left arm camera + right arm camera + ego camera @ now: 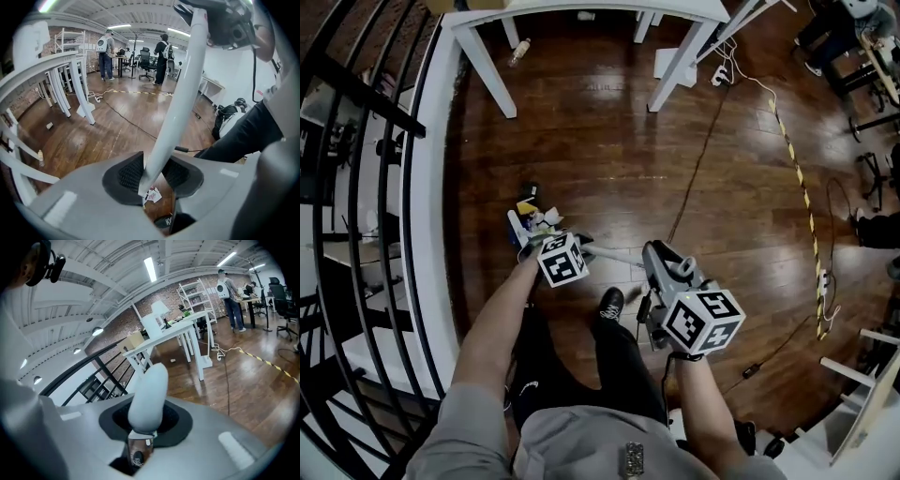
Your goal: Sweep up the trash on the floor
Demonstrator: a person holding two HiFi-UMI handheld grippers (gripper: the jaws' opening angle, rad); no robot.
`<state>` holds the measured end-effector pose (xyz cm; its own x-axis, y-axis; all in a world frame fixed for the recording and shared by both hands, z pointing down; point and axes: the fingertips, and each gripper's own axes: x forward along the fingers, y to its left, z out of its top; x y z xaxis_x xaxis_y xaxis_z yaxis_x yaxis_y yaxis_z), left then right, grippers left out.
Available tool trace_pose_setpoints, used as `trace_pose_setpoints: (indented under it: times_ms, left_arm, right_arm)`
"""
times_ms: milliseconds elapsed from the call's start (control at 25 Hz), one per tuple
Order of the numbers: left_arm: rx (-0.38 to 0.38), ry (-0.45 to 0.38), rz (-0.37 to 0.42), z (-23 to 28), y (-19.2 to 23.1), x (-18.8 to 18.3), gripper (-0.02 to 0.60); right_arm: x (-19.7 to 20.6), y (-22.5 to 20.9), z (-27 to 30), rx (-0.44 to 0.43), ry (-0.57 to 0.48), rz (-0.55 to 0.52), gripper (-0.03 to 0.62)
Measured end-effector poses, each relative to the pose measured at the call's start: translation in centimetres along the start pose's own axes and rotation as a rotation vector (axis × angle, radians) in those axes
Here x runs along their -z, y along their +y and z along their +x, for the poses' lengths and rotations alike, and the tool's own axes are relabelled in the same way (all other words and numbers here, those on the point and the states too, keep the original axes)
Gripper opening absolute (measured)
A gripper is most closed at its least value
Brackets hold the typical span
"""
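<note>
A small pile of paper and wrapper trash (538,217) lies on the dark wood floor just ahead of my left gripper (579,243). A white broom handle (614,256) runs from that gripper back to my right gripper (652,254). In the left gripper view the white handle (174,108) passes between the black pads of the left gripper (152,176), which is shut on it, with scraps of trash (153,194) showing below. In the right gripper view the right gripper (146,420) is shut on the handle's rounded end (148,397). The broom head is hidden.
A black railing (356,187) and white ledge run along the left. White table legs (487,70) stand ahead, with a bottle (518,52) beside them. A yellow-black cable (802,187) crosses the floor at the right. My black shoe (610,302) is near the handle. People (107,49) stand at far desks.
</note>
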<state>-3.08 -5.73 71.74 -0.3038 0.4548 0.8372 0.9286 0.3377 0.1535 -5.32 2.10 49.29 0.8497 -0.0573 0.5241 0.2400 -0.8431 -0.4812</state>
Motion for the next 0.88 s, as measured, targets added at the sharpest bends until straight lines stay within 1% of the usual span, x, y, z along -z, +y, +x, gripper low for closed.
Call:
trace_pose_setpoints:
  times_ms: [120, 280, 400, 560, 720, 880]
  left_arm:
    - [-0.042, -0.023, -0.032, -2.6, 1.2, -2.1, 0.111]
    - [-0.118, -0.1, -0.091, -6.6, 4.3, -3.9, 0.106]
    - [-0.179, -0.145, -0.135, -9.4, 7.2, -3.9, 0.106]
    - [-0.24, -0.191, -0.174, -13.8, 10.5, -2.8, 0.1]
    - [-0.344, -0.231, -0.251, -17.6, 15.9, -1.9, 0.1]
    - [-0.472, -0.278, -0.362, -19.5, 23.5, -1.6, 0.103]
  right_arm:
    - [-4.3, 2.1, 0.1, -0.063, -0.043, -0.067, 0.06]
    - [-9.3, 6.6, 1.8, -0.145, -0.069, -0.187, 0.06]
    - [-11.9, 9.9, 3.7, -0.191, -0.071, -0.256, 0.06]
    - [-14.8, 14.7, 6.6, -0.245, -0.086, -0.333, 0.06]
    - [-18.4, 18.1, 10.7, -0.341, -0.088, -0.404, 0.06]
    - [-22.4, 19.4, 16.4, -0.459, -0.078, -0.488, 0.06]
